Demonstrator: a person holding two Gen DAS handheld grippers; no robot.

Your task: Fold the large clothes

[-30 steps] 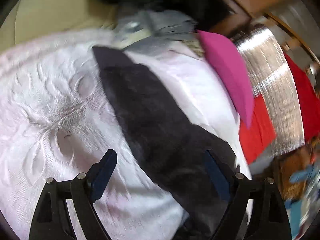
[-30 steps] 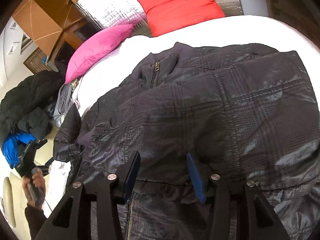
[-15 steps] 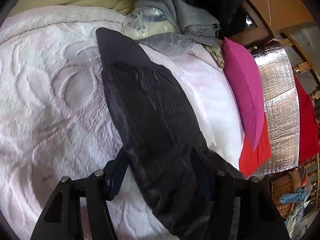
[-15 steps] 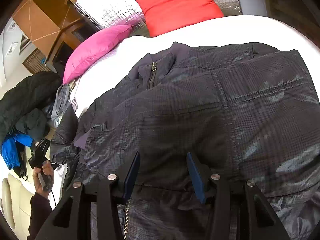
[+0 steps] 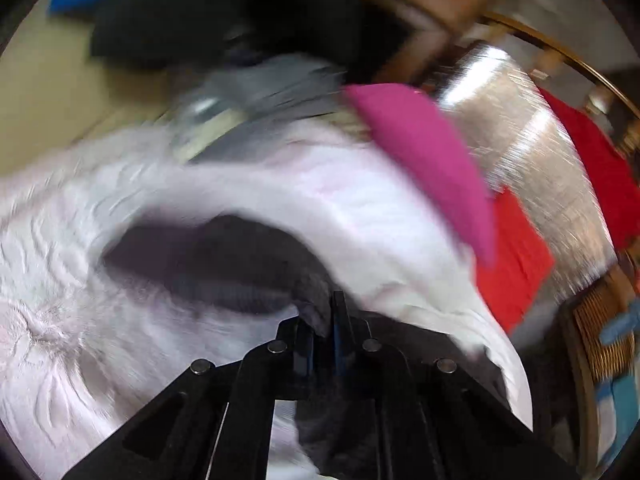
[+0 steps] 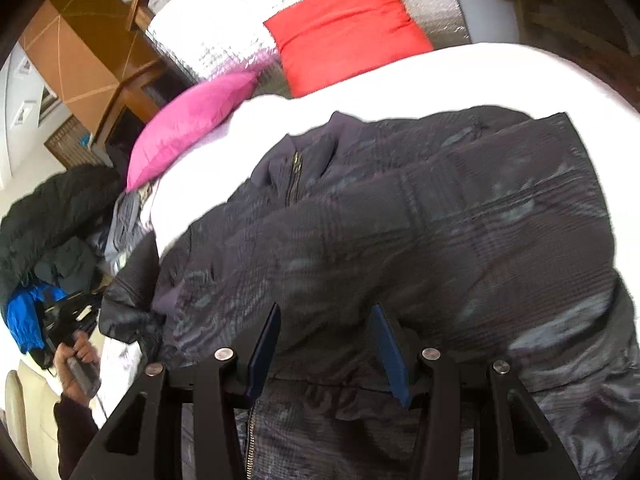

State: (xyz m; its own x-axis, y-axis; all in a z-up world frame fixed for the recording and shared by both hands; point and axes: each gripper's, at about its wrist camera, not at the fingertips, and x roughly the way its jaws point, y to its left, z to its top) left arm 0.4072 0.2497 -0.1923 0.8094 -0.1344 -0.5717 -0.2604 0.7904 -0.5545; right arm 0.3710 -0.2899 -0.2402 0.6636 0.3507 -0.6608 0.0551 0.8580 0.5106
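A large dark plaid jacket (image 6: 420, 248) lies spread on a white bed (image 6: 400, 80), zipper collar toward the pillows. Its left sleeve (image 5: 216, 260) stretches over the pale quilt (image 5: 80, 340) in the blurred left wrist view. My left gripper (image 5: 324, 320) is shut on the sleeve and lifts it. My right gripper (image 6: 324, 344) is open, its blue pads (image 6: 388, 344) straddling a fold of the jacket's lower front without closing on it.
A pink pillow (image 6: 188, 120), a red pillow (image 6: 344, 28) and a silver quilted headboard cover (image 6: 224, 32) sit at the bed's head. A heap of dark and blue clothes (image 6: 44, 232) lies off the left edge. A wooden cabinet (image 6: 88, 52) stands behind.
My left gripper closed on the sleeve and pulled it up and inward; the sleeve now bunches instead of lying straight. The right gripper stayed open over the jacket.
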